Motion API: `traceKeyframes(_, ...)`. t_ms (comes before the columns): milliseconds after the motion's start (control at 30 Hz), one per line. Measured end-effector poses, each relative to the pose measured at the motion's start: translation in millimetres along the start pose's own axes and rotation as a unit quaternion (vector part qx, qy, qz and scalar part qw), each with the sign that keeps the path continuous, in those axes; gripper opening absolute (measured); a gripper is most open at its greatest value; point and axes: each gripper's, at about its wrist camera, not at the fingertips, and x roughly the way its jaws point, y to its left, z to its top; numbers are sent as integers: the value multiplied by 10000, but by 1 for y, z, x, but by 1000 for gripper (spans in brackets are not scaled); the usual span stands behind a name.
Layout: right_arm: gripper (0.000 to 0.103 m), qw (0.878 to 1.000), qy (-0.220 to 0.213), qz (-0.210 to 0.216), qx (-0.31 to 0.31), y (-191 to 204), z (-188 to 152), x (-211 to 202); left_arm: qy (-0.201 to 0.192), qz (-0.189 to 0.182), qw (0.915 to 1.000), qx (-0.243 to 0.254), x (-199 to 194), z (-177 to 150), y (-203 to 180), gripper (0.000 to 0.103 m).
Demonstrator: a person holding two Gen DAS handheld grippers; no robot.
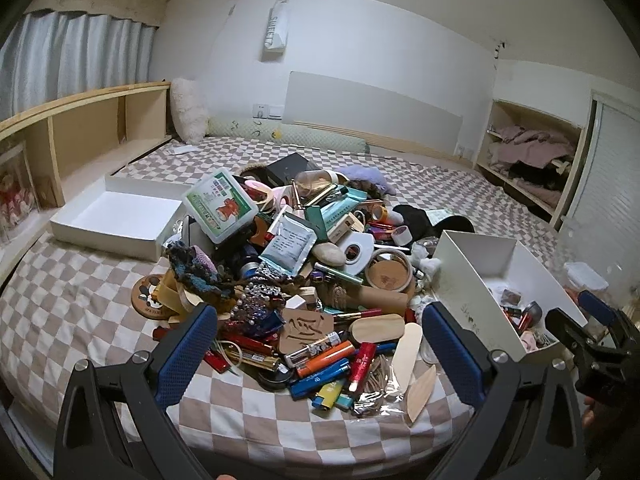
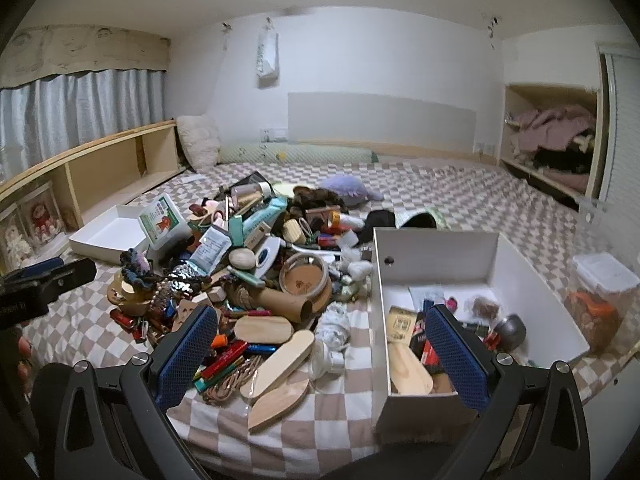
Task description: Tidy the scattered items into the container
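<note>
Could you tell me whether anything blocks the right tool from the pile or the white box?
Nothing visible does: the open right tool hovers above the cluttered pile, with the open-topped white box directly beside it.

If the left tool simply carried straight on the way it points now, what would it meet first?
Probably the heap of small items on the bed: the open left tool points at the lighters and the tan carved wooden tag nearest it, though depth is uncertain.

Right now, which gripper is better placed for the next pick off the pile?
Left, probably. The left gripper is open and aimed straight at the pile's near edge, framing the lighters. The right gripper is open too, but straddles the near wall of the white container.
</note>
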Motion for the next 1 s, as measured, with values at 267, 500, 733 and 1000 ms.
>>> traceKeyframes(267, 103, 9994, -232, 232, 86, -1, 4, 2, -64, 125, 9997, 194, 0, 9, 6, 103)
traceKeyframes(500, 103, 9985, -83, 512, -168, 9, 8, 16, -190, 419, 9974, 553, 3, 29, 22, 103)
traceKeyframes(733, 103, 9960, 463, 719, -262, 21, 4, 45, -150, 571, 9958, 694, 13, 44, 54, 103)
traceKeyframes(1000, 103, 9928, 695, 904, -375, 33, -4, 62, 289, 862, 9890, 1170, 45, 29, 91, 103)
